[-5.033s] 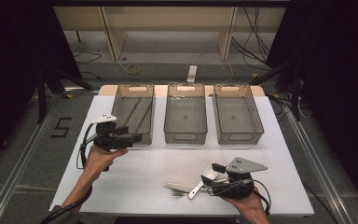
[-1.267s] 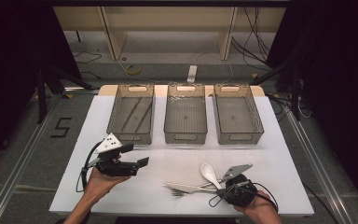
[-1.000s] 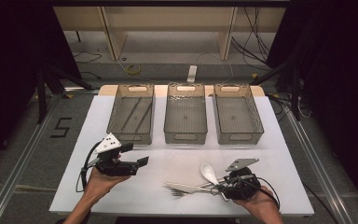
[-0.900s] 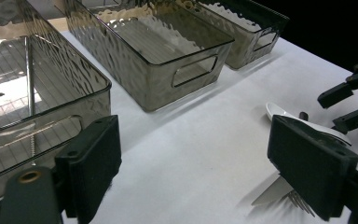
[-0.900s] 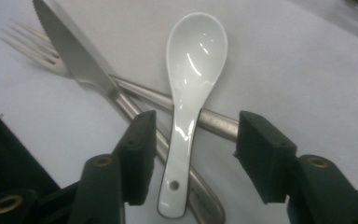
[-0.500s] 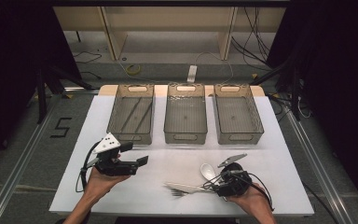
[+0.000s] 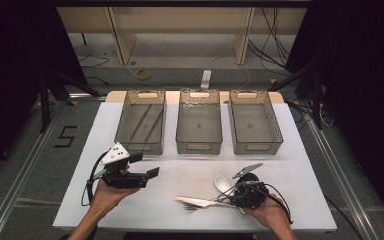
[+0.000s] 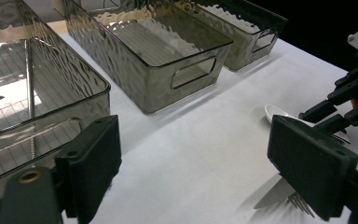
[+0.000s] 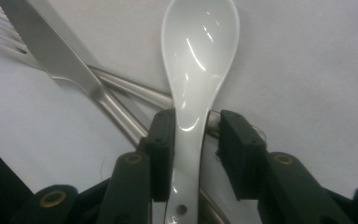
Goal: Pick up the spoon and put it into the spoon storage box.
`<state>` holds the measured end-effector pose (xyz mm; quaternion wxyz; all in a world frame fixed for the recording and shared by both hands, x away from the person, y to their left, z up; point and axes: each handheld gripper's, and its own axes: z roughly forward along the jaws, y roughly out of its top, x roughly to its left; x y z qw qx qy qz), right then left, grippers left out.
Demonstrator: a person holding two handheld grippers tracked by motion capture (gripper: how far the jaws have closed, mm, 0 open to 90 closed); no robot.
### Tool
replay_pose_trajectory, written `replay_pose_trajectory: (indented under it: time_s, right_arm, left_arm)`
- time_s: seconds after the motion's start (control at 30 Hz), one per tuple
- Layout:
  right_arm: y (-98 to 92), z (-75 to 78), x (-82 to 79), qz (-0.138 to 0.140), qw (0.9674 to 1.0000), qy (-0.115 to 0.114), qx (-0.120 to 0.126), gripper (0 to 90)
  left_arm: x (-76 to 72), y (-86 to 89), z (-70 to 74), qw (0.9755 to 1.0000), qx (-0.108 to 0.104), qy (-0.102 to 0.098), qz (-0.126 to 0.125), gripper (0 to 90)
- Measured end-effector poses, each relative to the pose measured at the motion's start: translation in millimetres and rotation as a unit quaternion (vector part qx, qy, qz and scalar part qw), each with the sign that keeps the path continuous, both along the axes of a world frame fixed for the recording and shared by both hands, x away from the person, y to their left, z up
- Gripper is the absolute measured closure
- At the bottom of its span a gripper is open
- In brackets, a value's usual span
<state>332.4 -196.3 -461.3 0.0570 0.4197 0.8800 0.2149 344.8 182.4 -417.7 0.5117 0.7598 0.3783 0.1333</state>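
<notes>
High view: a white counter carries three smoky, see-through plastic bins in a row at its far side. Near the front right, the right gripper, held in a person's hand, points left toward a glossy white ceramic soup spoon. The spoon's bowl lies just beyond the gripper, and a steel table knife and a steel fork lie beside it to the left. At the front left, the left gripper is held above the counter, well apart from the cutlery.

Left gripper view: the left gripper's two black padded fingers stand wide apart with nothing between them. The bins sit beyond them, and the spoon's bowl shows far off at the right, beside the other gripper.

Right gripper view: the spoon's handle runs straight between the two black fingers, its bowl pointing away from them. The jaws have just been closing on it. The left finger touches the handle's edge; a thin gap seems to remain at the right finger, so a firm clamp is not yet shown. The knife and fork cross under the handle at the left.
</notes>
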Motion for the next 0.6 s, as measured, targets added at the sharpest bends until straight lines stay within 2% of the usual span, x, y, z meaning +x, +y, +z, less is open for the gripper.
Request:
replay_pose_trajectory:
  time_s: [0.6]
  right_arm:
    - [6.0,-0.5,3.1,0.025,0.9996,0.01,-0.009,77.7]
  left_arm:
    - [-0.2,-1.4,-0.5,1.0,0.006,0.001,-0.005,16.9]
